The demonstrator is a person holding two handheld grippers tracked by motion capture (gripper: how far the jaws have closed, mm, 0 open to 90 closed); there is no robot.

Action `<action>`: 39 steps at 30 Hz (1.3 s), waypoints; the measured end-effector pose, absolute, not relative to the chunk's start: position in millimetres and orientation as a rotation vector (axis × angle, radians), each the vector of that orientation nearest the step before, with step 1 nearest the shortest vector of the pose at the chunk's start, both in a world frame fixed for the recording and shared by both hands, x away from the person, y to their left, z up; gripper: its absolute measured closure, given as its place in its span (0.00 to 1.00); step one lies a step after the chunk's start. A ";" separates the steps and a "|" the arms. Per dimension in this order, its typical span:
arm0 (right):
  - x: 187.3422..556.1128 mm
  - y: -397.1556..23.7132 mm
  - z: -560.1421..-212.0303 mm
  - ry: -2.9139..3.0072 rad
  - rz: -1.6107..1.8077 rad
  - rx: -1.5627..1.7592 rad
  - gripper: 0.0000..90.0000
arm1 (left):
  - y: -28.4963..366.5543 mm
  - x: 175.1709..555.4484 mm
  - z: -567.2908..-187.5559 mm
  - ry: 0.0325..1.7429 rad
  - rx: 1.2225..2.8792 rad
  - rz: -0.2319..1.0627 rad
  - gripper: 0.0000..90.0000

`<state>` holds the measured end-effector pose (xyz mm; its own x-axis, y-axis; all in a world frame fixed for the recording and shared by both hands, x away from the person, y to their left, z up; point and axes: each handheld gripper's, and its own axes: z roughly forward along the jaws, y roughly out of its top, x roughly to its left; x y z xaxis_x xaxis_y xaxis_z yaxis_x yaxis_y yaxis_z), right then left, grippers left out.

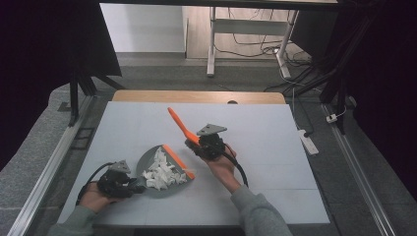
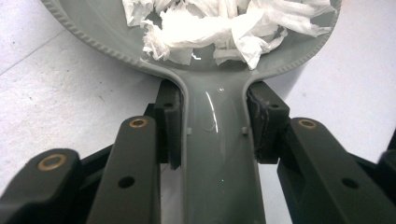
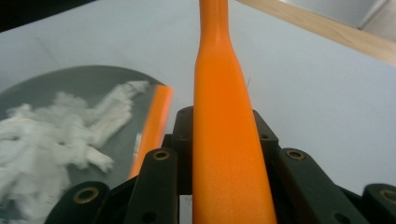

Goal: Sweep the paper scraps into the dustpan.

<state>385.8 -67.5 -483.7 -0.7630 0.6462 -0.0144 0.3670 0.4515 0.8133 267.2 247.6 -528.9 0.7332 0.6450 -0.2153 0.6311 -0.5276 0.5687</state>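
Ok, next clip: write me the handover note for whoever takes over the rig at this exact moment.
Left gripper: shut on the grey dustpan's handle, pan resting on the table.
Right gripper: shut on the orange brush handle, held right of the pan, handle pointing away from the person.
Dustpan: near-left part of the table, its orange lip facing the right gripper.
Done: the torn white paper scraps are piled in the pan; no stray scraps can be seen on the table.
Left: probably emptying the pan and putting down both tools.
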 end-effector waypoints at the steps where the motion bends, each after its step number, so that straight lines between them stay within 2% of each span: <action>1: 386.3 -71.6 -485.2 2.379 1.214 0.884 0.78 | 248.3 266.6 -528.9 0.957 2.296 0.025 0.68; 10: 378.2 -83.5 -501.0 2.396 1.170 0.954 0.78 | 247.3 260.5 -527.6 0.954 2.305 0.027 0.68; 21: 347.0 -48.9 -513.0 2.456 1.194 0.945 0.78 | 235.0 261.0 -526.4 0.953 2.316 0.030 0.68; 30: 328.9 -30.8 -501.8 2.500 1.356 0.829 0.78 | 231.0 260.0 -527.0 0.954 2.298 0.055 0.68; 39: 337.6 -64.9 -477.7 2.374 1.450 0.917 0.78 | 235.2 256.3 -526.2 0.978 2.225 0.095 0.68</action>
<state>337.6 -64.9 -477.7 -0.7838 0.6060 0.1357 0.3974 0.3216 0.8594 256.3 235.2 -526.2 0.7129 0.6725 -0.1989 0.6217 -0.4747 0.6231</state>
